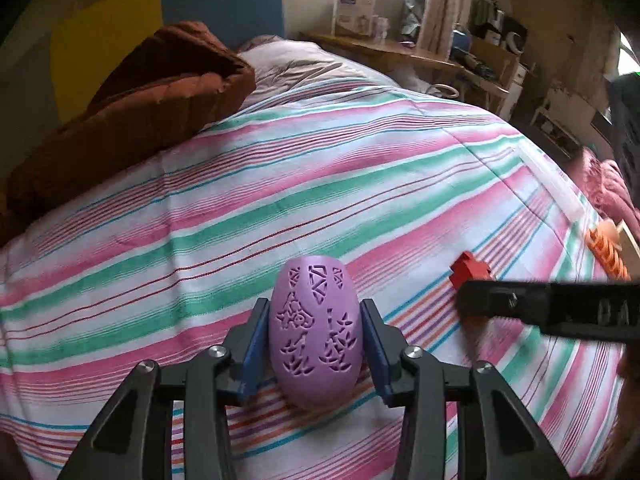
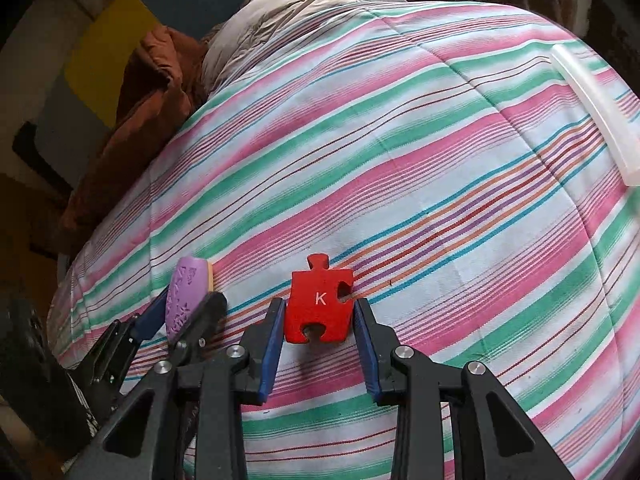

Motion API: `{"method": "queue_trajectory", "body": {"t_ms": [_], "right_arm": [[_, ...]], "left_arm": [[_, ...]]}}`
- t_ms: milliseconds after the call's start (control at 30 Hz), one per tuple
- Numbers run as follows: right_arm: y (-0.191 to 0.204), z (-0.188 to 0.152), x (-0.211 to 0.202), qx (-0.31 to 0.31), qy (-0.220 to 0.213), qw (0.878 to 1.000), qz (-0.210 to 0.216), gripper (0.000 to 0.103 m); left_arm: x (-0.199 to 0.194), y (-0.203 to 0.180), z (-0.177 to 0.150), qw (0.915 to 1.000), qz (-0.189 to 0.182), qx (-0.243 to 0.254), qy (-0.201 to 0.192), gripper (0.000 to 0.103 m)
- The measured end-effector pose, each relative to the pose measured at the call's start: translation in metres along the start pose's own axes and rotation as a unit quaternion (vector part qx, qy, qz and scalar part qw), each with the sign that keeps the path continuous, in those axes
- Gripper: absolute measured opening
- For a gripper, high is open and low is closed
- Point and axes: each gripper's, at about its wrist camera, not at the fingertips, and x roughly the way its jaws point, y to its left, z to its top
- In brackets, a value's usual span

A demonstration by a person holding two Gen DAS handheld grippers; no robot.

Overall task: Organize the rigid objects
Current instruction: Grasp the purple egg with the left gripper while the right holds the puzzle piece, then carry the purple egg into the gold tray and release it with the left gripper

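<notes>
My left gripper (image 1: 314,312) is shut on a purple egg-shaped object (image 1: 314,332) with carved patterns, its blue pads touching both sides just above the striped bedspread (image 1: 280,184). It also shows in the right wrist view (image 2: 184,296) at the lower left. My right gripper (image 2: 319,308) is shut on a red puzzle piece (image 2: 318,300) marked K. In the left wrist view the red piece (image 1: 468,270) shows partly behind the right gripper's black finger (image 1: 548,304).
A clear plastic container (image 2: 596,108) sits at the bed's right edge; its rim (image 1: 554,184) shows in the left view, with an orange object (image 1: 606,254) near it. A brown blanket (image 1: 132,112) lies at the far left. A cluttered wooden desk (image 1: 400,50) stands behind.
</notes>
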Motion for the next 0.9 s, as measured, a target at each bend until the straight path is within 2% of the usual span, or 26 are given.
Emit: {"method": "queue_trajectory", "body": {"t_ms": [100,300,400,633,900], "right_arm": [[0.001,-0.001,-0.002,-0.004,-0.002,1.000,0.003,0.035],[0.007,-0.003,0.002,-0.014,-0.002,1.000,0.012,0.035],[0.010,-0.004,0.004,-0.017,0.000,1.000,0.014,0.035],[0.022,-0.008,0.008,-0.044,0.001,0.999,0.022,0.035],[0.040,-0.016,0.013,-0.082,0.006,0.996,0.025,0.035]], "left_arm": [[-0.006,-0.002,-0.007,0.9999,0.011,0.011,-0.001,0.044],[-0.029,0.009,-0.027,0.9989,-0.008,-0.047,0.003,0.044],[-0.042,0.008,-0.037,0.9982,-0.014,-0.058,-0.004,0.044],[-0.082,0.012,-0.066,0.9966,-0.024,-0.077,-0.019,0.044],[-0.148,0.020,-0.110,0.9921,-0.040,-0.106,-0.053,0.044]]}}
